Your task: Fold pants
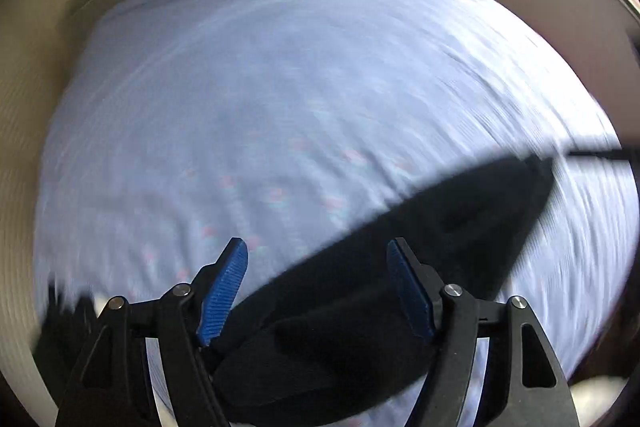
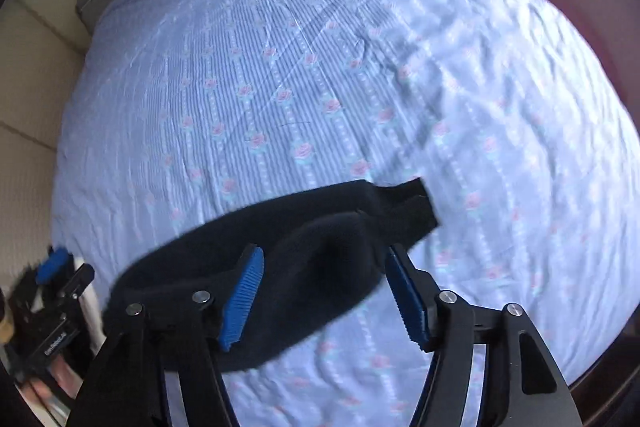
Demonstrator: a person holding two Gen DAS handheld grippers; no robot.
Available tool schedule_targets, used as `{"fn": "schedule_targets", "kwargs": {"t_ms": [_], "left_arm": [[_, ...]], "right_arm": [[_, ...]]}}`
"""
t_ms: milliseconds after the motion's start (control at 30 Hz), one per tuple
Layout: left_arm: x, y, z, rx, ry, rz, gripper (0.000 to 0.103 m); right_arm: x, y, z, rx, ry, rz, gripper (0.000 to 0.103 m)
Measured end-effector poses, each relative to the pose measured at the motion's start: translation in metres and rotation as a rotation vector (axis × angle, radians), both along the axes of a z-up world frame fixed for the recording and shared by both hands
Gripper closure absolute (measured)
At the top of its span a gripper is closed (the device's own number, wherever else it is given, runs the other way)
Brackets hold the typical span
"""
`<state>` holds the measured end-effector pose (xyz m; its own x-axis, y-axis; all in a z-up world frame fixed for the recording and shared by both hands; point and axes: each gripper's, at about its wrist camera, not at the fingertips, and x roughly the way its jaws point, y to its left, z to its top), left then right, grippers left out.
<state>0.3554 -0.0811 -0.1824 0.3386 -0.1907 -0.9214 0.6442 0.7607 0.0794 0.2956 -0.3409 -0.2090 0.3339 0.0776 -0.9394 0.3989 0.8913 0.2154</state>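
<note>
Left wrist view: left gripper [image 1: 318, 287], black frame with ribbed blue pads [image 1: 224, 291], jaws spread wide, nothing clamped. Black soft-fabric pants [image 1: 400, 267] lie bunched between and under the fingers, then run away to the far right as a long dark wedge across the bed. Can't tell if the pads touch the cloth. Frame is heavily motion-blurred.

Right wrist view: right gripper [image 2: 324, 295], same black build with blue ribbed pads [image 2: 244, 295], jaws also wide apart, not pinching anything. Pants [image 2: 280, 239] sit as a folded dark mound directly ahead of the fingers; the left finger overlaps the fabric in this view, the right finger sits just beside its edge. A narrower layered end points to the far right. Left gripper [image 2: 54, 267] shows at the near left edge, beside the mattress, blurred.

Everything rests on a light blue striped bedsheet with small pink rose print [image 2: 320, 87], wrinkled, covering the bed. Beyond it, beige tiled floor [image 2: 36, 67] on the left.
</note>
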Motion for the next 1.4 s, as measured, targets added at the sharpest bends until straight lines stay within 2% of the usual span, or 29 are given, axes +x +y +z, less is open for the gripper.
{"fn": "schedule_targets", "kwargs": {"t_ms": [100,200,300,333,367,400,433,600,700,800,900,933,1033,1133,1200,1267,1300,1367,1400], "left_arm": [[-0.018,-0.023,-0.023,0.048,0.059,-0.170,0.031],[-0.027,-0.047,-0.048,0.100,0.094,-0.245,0.031],[-0.023,-0.063,-0.066,0.136,0.124,-0.260,0.031],[-0.021,-0.065,-0.072,0.145,0.128,-0.248,0.036],[-0.018,-0.066,-0.079,0.145,0.145,-0.227,0.063],[-0.015,-0.066,-0.085,0.144,0.166,-0.198,0.082],[-0.014,-0.064,-0.088,0.145,0.181,-0.169,0.092],[-0.020,-0.073,-0.076,0.183,0.069,-0.190,0.093],[-0.006,-0.080,-0.070,0.217,0.013,-0.175,0.093],[0.019,-0.086,-0.078,0.251,-0.001,-0.118,0.093],[0.039,-0.095,-0.091,0.276,0.030,-0.089,0.094],[0.040,-0.098,-0.093,0.282,0.022,-0.093,0.101],[0.040,-0.108,-0.096,0.288,0.004,-0.109,0.101],[0.038,-0.116,-0.093,0.283,-0.011,-0.115,0.101],[0.038,-0.116,-0.084,0.240,-0.009,-0.082,0.099],[0.034,-0.109,-0.063,0.138,0.005,-0.026,0.093],[0.031,-0.103,-0.054,0.087,0.018,-0.001,0.089],[0.018,-0.090,-0.041,0.025,0.031,0.036,0.073],[0.011,-0.085,-0.039,0.021,0.032,0.047,0.072]], "right_arm": [[-0.022,-0.004,-0.006,-0.032,0.041,0.047,0.037],[-0.036,-0.010,-0.023,-0.025,0.084,0.066,0.037],[-0.048,-0.026,-0.045,0.033,0.083,0.007,0.037],[-0.051,-0.032,-0.052,0.036,0.091,-0.019,0.037],[-0.054,-0.038,-0.056,0.041,0.100,-0.046,0.037],[-0.055,-0.040,-0.059,0.048,0.102,-0.061,0.037],[-0.057,-0.042,-0.061,0.060,0.102,-0.073,0.037],[-0.055,-0.032,-0.058,0.071,0.078,-0.035,0.037],[-0.047,-0.026,-0.060,0.085,0.043,-0.015,0.037],[-0.038,-0.022,-0.062,0.095,0.039,-0.009,0.037],[-0.032,-0.022,-0.061,0.089,0.015,-0.004,0.037],[-0.031,-0.022,-0.061,0.089,0.008,-0.005,0.037],[-0.024,-0.034,-0.066,0.110,-0.027,-0.039,0.037],[-0.014,-0.048,-0.081,0.152,-0.012,-0.080,0.040],[-0.008,-0.055,-0.093,0.191,0.005,-0.100,0.040],[-0.004,-0.061,-0.102,0.215,0.020,-0.124,0.041],[-0.002,-0.064,-0.108,0.236,0.023,-0.133,0.041],[0.002,-0.067,-0.121,0.268,0.044,-0.143,0.041],[0.004,-0.069,-0.127,0.287,0.053,-0.150,0.041]]}}
